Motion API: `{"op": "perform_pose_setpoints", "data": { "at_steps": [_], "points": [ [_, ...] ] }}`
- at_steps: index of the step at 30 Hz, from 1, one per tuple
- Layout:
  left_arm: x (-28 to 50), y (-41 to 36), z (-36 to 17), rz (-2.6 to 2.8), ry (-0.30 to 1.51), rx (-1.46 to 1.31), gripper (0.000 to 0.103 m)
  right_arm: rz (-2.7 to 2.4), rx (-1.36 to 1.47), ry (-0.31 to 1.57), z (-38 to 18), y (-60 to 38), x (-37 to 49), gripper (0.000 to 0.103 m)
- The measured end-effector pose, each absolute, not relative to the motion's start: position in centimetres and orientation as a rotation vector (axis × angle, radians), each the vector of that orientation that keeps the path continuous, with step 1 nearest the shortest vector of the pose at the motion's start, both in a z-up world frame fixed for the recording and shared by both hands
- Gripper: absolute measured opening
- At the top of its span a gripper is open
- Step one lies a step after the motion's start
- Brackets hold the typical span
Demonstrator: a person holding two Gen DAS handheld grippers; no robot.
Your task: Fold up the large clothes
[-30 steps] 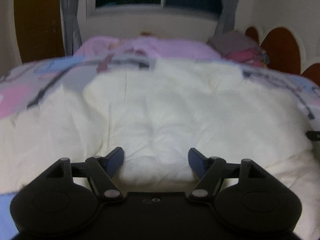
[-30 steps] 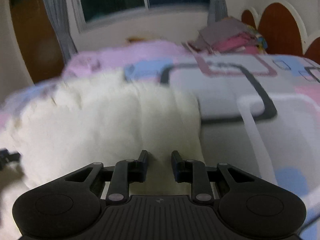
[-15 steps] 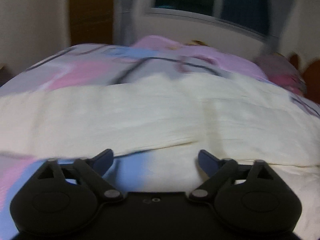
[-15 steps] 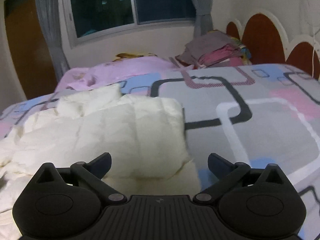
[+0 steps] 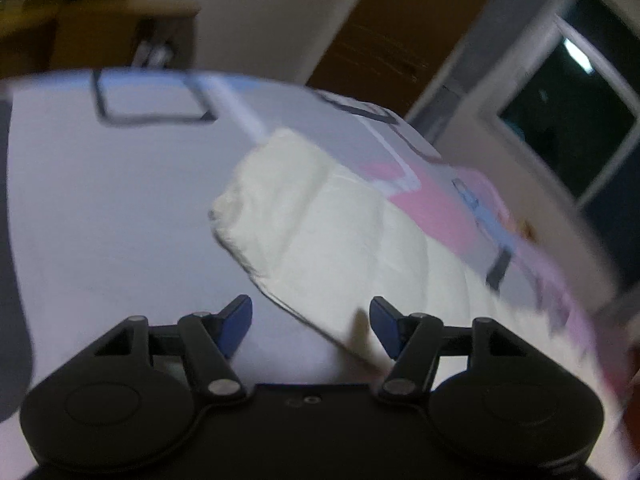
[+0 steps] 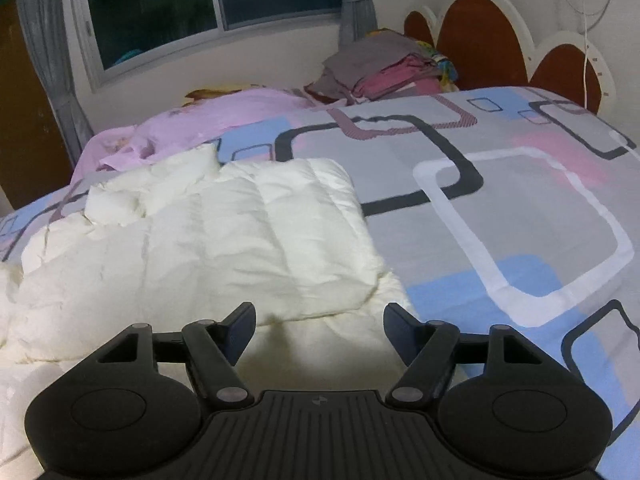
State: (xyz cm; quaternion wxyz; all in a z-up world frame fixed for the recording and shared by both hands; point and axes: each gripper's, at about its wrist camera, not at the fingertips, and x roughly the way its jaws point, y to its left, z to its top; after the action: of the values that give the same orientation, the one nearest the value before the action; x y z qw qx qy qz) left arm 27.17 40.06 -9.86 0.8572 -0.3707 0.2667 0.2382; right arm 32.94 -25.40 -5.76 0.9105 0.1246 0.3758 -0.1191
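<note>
Left wrist view
Picture quality: blurred and strongly tilted, so you get little fine detail here.
Your left gripper (image 5: 310,326): its blue-padded jaws stand apart and have just been closing in; nothing is between the pads.
Cream quilted padded garment (image 5: 340,248): it lies on the bed ahead of your left gripper, running from the middle of the view off to the right; its near edge passes just in front of the right-hand pad, and you cannot tell from this blur whether it touches.
Grey bedspread with pink, blue and dark rounded-square outlines (image 5: 120,200): it lies under the garment, bare to the left of it.
Brown wooden door (image 5: 400,36): beyond the bed, upper middle.
Dark window (image 5: 572,120): beyond the garment, upper right.

Right wrist view
Your right gripper (image 6: 319,326): its jaws are spread with nothing clasped, and they have just been narrowing; it hangs over the garment's near edge.
Cream garment (image 6: 220,240): a folded layer sits on top of a lower layer, left of the middle of the bed; the folded layer's near corner lies just ahead of the gap between your pads.
Bedspread (image 6: 520,208): bare to the right of the garment.
Pink crumpled sheet (image 6: 200,124): beyond the garment, at the far side of the bed.
Pile of folded grey and pink clothes (image 6: 384,68): far right of the garment, next to the brown scalloped headboard (image 6: 480,44).
Window with grey curtains (image 6: 208,12): on the wall behind the garment.
</note>
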Motion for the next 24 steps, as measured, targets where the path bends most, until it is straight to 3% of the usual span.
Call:
{"op": "perform_pose_setpoints", "data": {
  "at_steps": [7, 8, 9, 10, 17, 24],
  "points": [
    [28.1, 43.8, -11.4, 0.444, 0.429, -0.973, 0.057, -0.262, 0.228, 0.749, -4.0, -23.5, 32.7, 0.071],
    [28.5, 44.2, -11.5, 0.442, 0.433, -0.977, 0.043, -0.267, 0.225, 0.749, -3.9, -23.4, 32.7, 0.071],
    [28.8, 44.4, -11.5, 0.444, 0.446, -0.977, 0.018, -0.27, 0.225, 0.751, -3.7, -23.4, 32.7, 0.071],
    [28.7, 44.6, -11.4, 0.449, 0.45, -0.978, 0.006, -0.274, 0.225, 0.75, -3.6, -23.3, 32.6, 0.071],
    [28.5, 39.5, -5.5, 0.29, 0.318, -0.802, 0.004, -0.281, 0.213, 0.733, -3.0, -23.3, 32.2, 0.071],
    [33.2, 26.7, -1.7, -0.032, 0.411, -0.557, 0.004, -0.255, 0.24, 0.714, -3.1, -23.7, 32.7, 0.071]
  ]
}}
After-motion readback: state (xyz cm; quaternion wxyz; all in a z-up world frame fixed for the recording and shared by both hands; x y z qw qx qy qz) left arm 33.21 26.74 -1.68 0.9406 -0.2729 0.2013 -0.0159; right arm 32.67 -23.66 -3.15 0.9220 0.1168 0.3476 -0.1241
